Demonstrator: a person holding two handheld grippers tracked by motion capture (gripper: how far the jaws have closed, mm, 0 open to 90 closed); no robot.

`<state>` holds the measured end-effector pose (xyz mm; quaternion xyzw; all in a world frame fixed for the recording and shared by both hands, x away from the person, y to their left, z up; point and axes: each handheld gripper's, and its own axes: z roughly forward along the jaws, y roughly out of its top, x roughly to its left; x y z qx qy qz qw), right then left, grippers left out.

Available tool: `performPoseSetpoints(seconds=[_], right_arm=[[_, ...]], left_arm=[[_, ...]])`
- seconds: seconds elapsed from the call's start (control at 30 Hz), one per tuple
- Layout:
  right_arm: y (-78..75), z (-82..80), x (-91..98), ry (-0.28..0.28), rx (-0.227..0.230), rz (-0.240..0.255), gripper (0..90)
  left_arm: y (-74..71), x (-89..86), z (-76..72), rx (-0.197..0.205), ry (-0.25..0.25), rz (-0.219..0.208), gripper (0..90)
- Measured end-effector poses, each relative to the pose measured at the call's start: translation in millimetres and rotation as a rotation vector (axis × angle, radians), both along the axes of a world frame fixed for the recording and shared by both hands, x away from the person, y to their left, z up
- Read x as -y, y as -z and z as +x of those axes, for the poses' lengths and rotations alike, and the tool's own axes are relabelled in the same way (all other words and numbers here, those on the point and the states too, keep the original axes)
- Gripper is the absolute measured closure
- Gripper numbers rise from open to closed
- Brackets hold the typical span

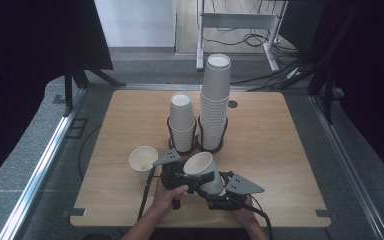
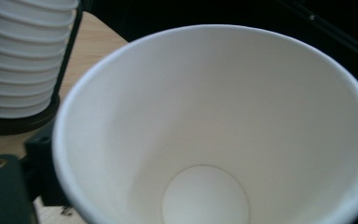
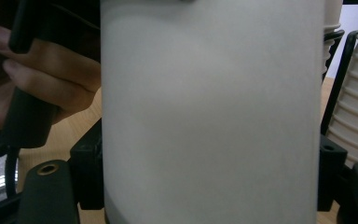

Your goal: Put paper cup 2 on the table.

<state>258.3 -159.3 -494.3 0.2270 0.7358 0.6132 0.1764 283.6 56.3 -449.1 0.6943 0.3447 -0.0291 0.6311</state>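
Observation:
A white paper cup (image 1: 200,167) is held tilted over the table's front, its mouth turned up and to the left. My right gripper (image 1: 215,192) comes at it from the lower right. In the right gripper view the cup's wall (image 3: 209,116) spans the gap and meets both black fingers (image 3: 88,172), so my right gripper (image 3: 209,186) is shut on it. My left gripper (image 1: 195,178) lies against the cup from the left. The left gripper view looks straight into the cup's empty inside (image 2: 214,140). One of its fingers (image 2: 4,191) shows outside the rim and the other is hidden.
Two stacks of paper cups stand in black wire holders mid-table, a tall one (image 1: 215,100) and a shorter one (image 1: 182,122). A single cup (image 1: 142,161) stands upright left of my grippers. The wooden table (image 1: 280,150) has bare room at right and front left.

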Motion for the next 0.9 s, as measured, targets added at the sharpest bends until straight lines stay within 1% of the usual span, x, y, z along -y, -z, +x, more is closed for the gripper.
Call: performPoseSetpoints(seconds=[0.1, 0.3, 0.37, 0.43, 0.5, 0.53, 0.57, 0.63, 0.77, 0.9], right_arm=[[1.0, 0.4, 0.3, -0.001, -0.002, -0.014, 22.7], [1.7, 1.2, -0.5, -0.006, -0.011, -0.038, 21.9], [2.0, 1.3, -0.8, -0.005, -0.017, -0.049, 21.6], [2.0, 1.0, -1.3, 0.001, -0.015, -0.061, 21.0], [2.1, 0.9, -1.5, 0.012, -0.016, -0.068, 18.1], [1.9, 1.3, -1.2, 0.016, -0.018, -0.070, 16.7], [1.7, 1.7, -0.8, 0.023, -0.017, -0.070, 15.8], [1.3, 1.9, -0.5, 0.022, -0.022, -0.077, 14.4], [0.1, 0.9, -1.5, 0.030, -0.002, -0.092, 13.5], [-0.6, -0.3, -2.2, 0.034, 0.004, -0.099, 13.0]], left_arm=[[-0.9, 2.8, -3.5, 0.045, -0.009, 0.034, 11.2], [-2.2, 5.3, -7.8, 0.094, -0.022, 0.082, 12.3], [-3.0, 6.6, -9.8, 0.118, -0.030, 0.107, 12.4], [-4.8, 8.3, -13.0, 0.158, -0.051, 0.152, 12.5], [-6.5, 10.3, -16.8, 0.209, -0.078, 0.210, 12.5], [-7.1, 11.2, -18.4, 0.228, -0.086, 0.230, 12.5], [-7.5, 11.8, -19.7, 0.241, -0.086, 0.241, 12.5], [-8.0, 13.2, -21.5, 0.259, -0.087, 0.257, 12.5], [-8.0, 17.5, -25.7, 0.306, -0.103, 0.317, 12.4], [-8.2, 20.8, -27.9, 0.322, -0.110, 0.361, 12.3]])
